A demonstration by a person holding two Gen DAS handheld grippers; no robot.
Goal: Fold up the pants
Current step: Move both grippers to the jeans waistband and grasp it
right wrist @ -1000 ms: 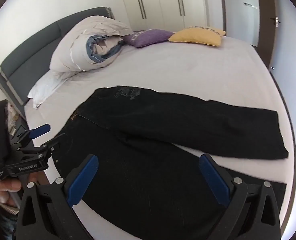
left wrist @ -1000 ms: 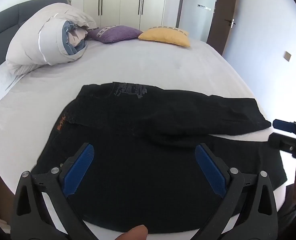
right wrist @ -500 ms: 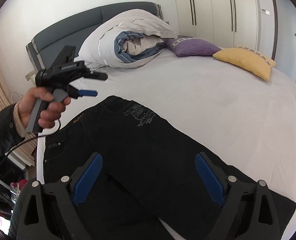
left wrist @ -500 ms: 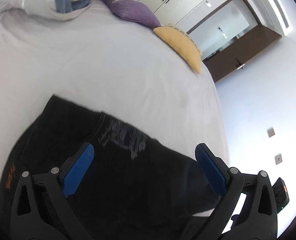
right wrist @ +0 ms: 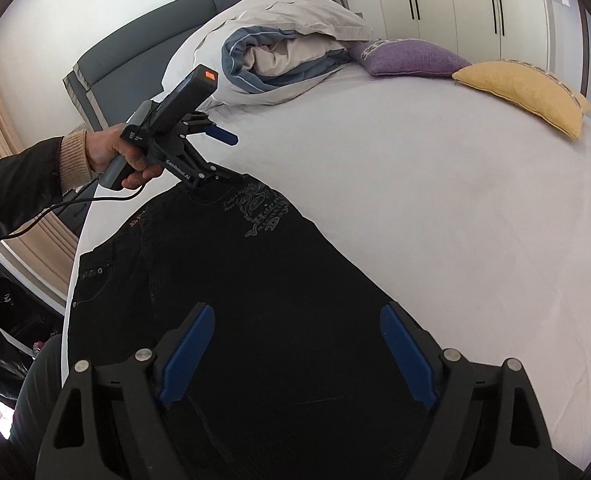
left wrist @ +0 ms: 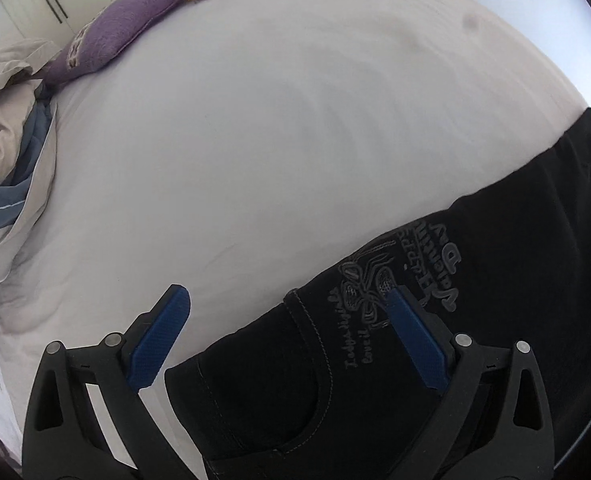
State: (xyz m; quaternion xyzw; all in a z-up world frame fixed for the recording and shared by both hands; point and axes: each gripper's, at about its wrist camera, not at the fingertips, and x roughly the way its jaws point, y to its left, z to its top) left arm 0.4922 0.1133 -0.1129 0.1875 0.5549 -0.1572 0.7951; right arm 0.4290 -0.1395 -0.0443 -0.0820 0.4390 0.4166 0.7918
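Both grippers over black pants [right wrist: 255,288] on the bed [right wrist: 435,200].

Left gripper [left wrist: 291,332], fingers spread wide, at the waistband corner by the grey print, one blue pad over sheet, the other over cloth; not clamped. Right gripper [right wrist: 295,356] also spread wide, hovering over the pants' middle. Rolled duvet [right wrist: 271,48], purple pillow [right wrist: 411,58], yellow pillow [right wrist: 523,92] near the headboard.

A: The pants [right wrist: 255,280] are black, with a grey printed emblem and pale stitching

B: And the cushions?

A: One purple cushion [right wrist: 411,58], one yellow cushion [right wrist: 527,92]; the sheet [left wrist: 275,140] is plain white, the duvet [right wrist: 271,52] beige and blue
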